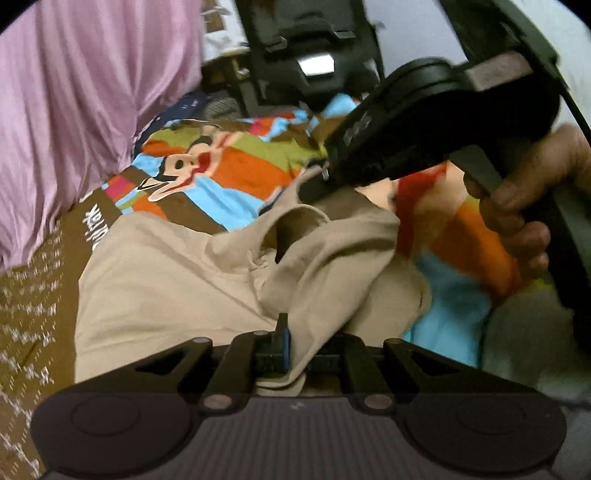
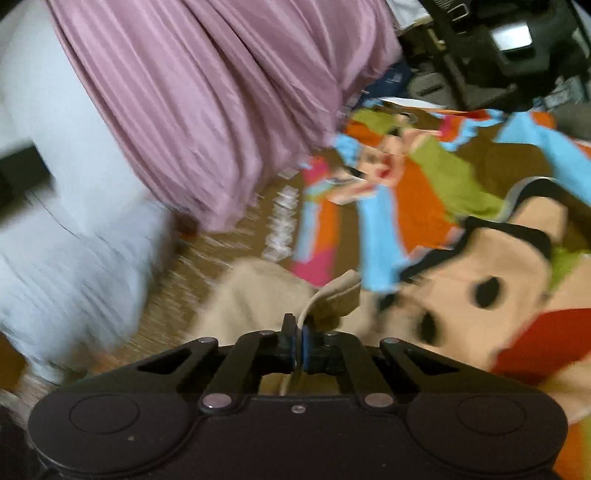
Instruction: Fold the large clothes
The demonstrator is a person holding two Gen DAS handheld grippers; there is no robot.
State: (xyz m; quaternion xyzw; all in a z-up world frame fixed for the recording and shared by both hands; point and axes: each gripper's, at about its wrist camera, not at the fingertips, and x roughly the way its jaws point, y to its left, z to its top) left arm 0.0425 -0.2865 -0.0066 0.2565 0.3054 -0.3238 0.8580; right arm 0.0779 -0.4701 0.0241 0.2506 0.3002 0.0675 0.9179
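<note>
Beige cloth, the beige garment [image 1: 207, 273], lies rumpled across a bright cartoon-print blanket [image 1: 229, 177] of orange, sky blue, green and brown, with a monkey face printed on it. From the left wrist view, the left gripper [image 1: 295, 354] sits at the bottom edge with its 2 fingers drawn close together and a fold of the beige fabric pinched between them, the cloth bunching up and spilling forward from the grip. Higher and to the right in that same view comes the right gripper [image 1: 317, 184], seen from outside as a black body slanting down to the far edge of the garment, and a person's hand [image 1: 524, 206] wraps its handle. From the right wrist view (heavily blurred) the right gripper [image 2: 298, 347] has its blue-padded fingers [image 2: 290, 343] pressed together on a thin edge of the same garment [image 2: 258, 295], a small flap of beige standing up just past the tips. A pink pleated curtain [image 2: 221, 92] hangs at the upper left of both views, touching or nearly touching the brown patterned border of the blanket. A pale white surface [image 2: 74, 184] fills the left side of the right wrist view, and dark furniture with a lit screen [image 2: 511, 33] stands in the far background
</note>
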